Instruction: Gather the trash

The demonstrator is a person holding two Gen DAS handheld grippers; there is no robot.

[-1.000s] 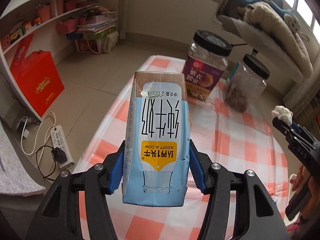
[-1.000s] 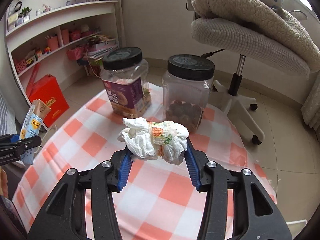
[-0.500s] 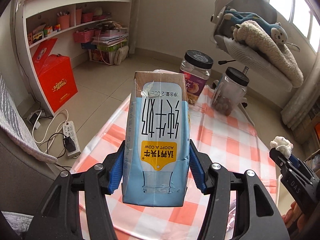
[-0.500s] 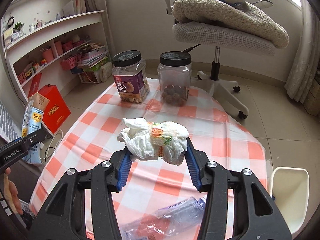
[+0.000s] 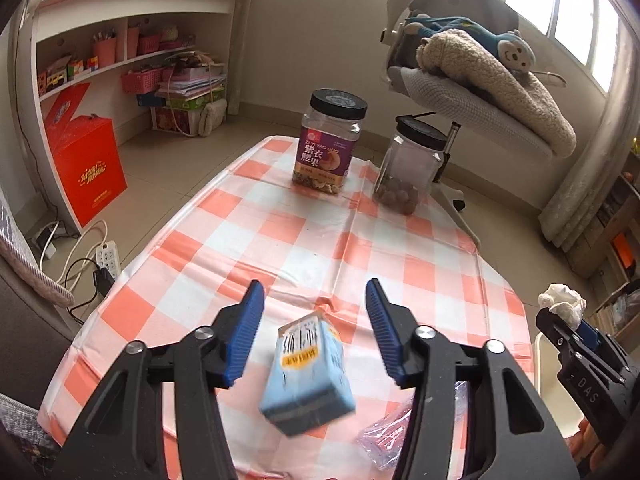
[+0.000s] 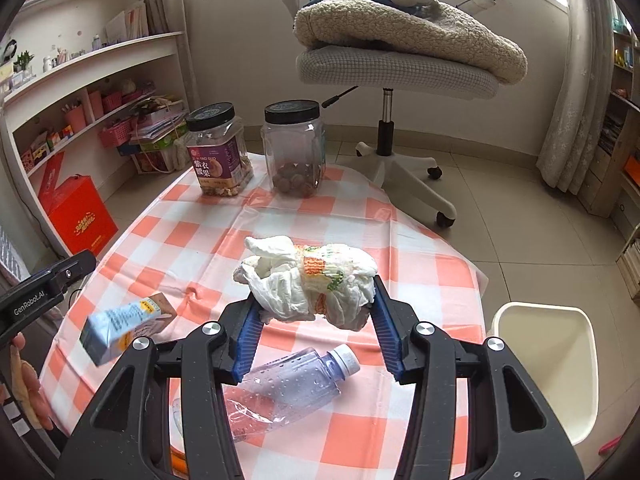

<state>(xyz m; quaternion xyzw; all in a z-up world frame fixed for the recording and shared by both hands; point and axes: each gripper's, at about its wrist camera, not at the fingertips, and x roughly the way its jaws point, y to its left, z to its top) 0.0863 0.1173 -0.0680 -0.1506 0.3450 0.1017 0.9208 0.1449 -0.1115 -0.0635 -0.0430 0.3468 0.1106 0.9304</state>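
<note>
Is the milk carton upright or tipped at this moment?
Tipped. The milk carton is blurred and tilted, its base toward the camera, clear of the open left gripper, whose pads don't touch it.

Daylit windows [image 5: 560, 4] back a swivel chair [image 6: 396, 72], with white wall shelves [image 5: 132, 4] over a tiled floor [image 6: 500, 200].

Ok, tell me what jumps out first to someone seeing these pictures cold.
The blurred blue milk carton tumbling free between the left gripper's spread fingers, above the checked tablecloth. Next, the crumpled white tissue wad pinched in the right gripper, with a crushed plastic bottle lying on the cloth beneath.
</note>
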